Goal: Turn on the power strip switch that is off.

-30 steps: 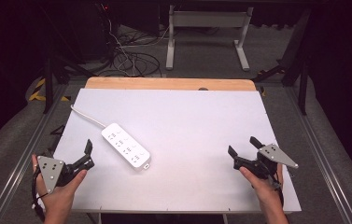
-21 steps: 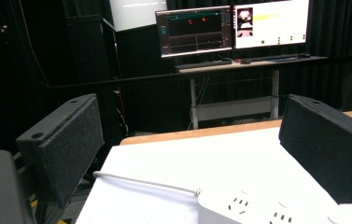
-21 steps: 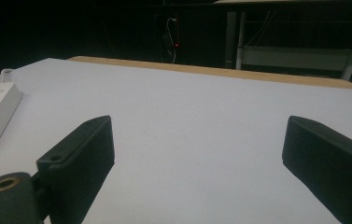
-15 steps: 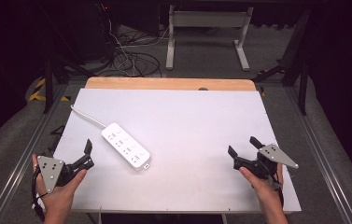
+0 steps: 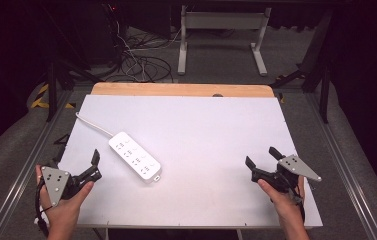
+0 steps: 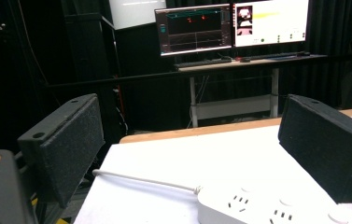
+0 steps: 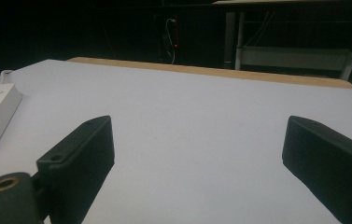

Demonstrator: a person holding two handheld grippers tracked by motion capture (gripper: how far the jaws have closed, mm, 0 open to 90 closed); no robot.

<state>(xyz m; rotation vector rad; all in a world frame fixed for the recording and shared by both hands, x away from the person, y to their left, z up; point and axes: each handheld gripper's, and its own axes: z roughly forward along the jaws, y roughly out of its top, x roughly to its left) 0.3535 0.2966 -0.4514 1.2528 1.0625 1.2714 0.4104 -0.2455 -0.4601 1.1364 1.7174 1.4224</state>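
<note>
Bright table (image 5: 216, 125), dark surroundings

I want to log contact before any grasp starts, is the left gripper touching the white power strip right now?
Apart. The high view shows bare table between the left gripper and the power strip, with its jaws spread wide.

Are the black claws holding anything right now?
Nothing. The left claw and the right claw are both open and empty; the white plastic power strip lies untouched on the table.

Glossy white plastic power strip (image 5: 134, 163); matt white table (image 5: 211, 130), wooden far edge
</note>
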